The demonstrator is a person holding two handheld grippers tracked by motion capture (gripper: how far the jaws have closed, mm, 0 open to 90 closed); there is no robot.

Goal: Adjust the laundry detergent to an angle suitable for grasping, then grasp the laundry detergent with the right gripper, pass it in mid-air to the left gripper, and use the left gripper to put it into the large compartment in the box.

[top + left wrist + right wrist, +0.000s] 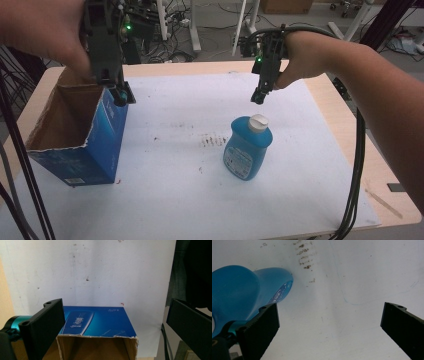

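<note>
White sheet (165, 200) on wooden table (395, 200); brown smudges (214, 140); cables (175, 30) behind.

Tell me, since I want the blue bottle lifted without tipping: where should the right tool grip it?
Probably the neck just under the white cap, coming from above. The blue bottle stands upright on the white mat, the open right tool hangs over it, and its body looks wide and rounded.

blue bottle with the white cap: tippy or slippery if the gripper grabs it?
The blue bottle stands upright, taller than its base, so a high push would probably tip it. Its smooth, rounded plastic sides look slippery. It looks full of liquid, so likely fairly heavy.
</note>
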